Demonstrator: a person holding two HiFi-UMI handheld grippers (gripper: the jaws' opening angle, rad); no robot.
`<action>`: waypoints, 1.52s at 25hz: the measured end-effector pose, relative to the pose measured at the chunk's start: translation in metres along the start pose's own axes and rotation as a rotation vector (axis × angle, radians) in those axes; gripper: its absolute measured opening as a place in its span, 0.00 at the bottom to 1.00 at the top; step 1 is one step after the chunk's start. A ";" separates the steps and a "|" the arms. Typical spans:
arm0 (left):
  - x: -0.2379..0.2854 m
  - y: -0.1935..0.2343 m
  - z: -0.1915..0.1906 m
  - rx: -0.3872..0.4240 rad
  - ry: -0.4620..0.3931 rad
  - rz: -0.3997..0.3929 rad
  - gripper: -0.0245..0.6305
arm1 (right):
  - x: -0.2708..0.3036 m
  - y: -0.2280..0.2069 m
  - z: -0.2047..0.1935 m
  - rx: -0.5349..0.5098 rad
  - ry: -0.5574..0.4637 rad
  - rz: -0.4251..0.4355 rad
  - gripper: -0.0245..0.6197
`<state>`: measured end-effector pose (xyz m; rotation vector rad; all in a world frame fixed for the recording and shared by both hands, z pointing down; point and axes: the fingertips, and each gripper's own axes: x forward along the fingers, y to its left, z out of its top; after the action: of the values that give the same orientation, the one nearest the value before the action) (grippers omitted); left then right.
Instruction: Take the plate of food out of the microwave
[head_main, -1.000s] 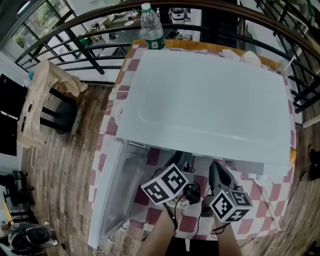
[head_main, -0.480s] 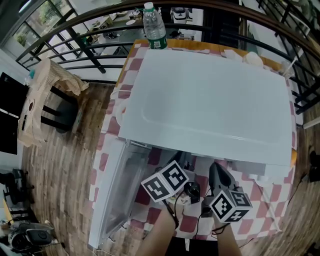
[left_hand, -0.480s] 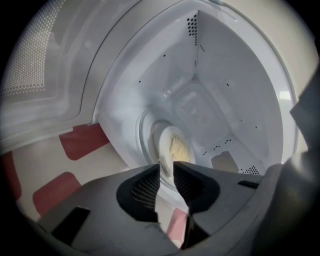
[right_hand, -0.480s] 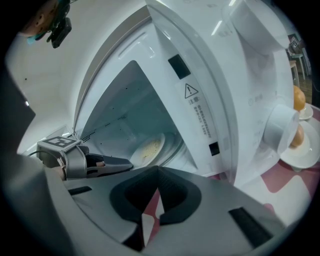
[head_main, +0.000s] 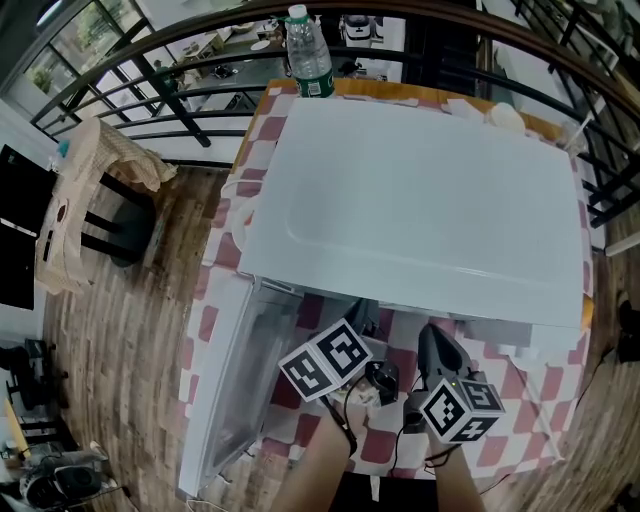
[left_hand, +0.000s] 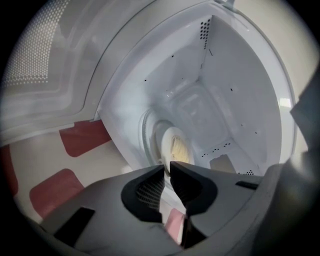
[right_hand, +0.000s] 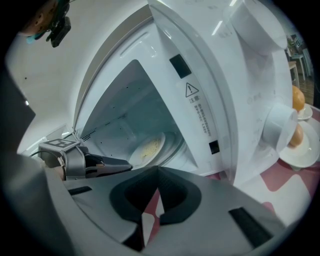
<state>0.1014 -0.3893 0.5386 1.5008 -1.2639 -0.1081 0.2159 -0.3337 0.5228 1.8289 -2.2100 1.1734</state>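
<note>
The white microwave (head_main: 420, 200) stands with its door (head_main: 240, 370) swung open to the left. Inside, on the turntable, lies a white plate of pale yellow food (left_hand: 176, 148) (right_hand: 146, 149). My left gripper (left_hand: 167, 166) (right_hand: 127, 165) (head_main: 358, 316) reaches into the cavity. Its jaws have just been closing and now stand a narrow slit apart, pinching the plate's near rim. My right gripper (right_hand: 157, 172) (head_main: 433, 335) hangs in front of the opening, shut with nothing in it.
A red and white checked cloth (head_main: 545, 395) covers the table. A small plate with orange fruit (right_hand: 302, 150) sits right of the microwave. Behind it stands a water bottle (head_main: 308, 55). A chair with a bag (head_main: 85, 200) is on the floor at left.
</note>
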 end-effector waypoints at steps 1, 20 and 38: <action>-0.001 0.001 0.000 0.000 -0.001 -0.003 0.13 | 0.000 0.000 -0.001 0.000 0.000 0.000 0.08; -0.039 0.011 -0.019 -0.025 0.010 -0.066 0.12 | 0.005 0.036 -0.009 0.184 0.027 0.191 0.21; -0.052 0.015 -0.025 0.018 0.021 -0.090 0.13 | 0.032 0.039 -0.026 0.527 0.153 0.272 0.24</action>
<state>0.0858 -0.3320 0.5318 1.5709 -1.1843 -0.1397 0.1622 -0.3452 0.5368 1.5230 -2.2608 2.0354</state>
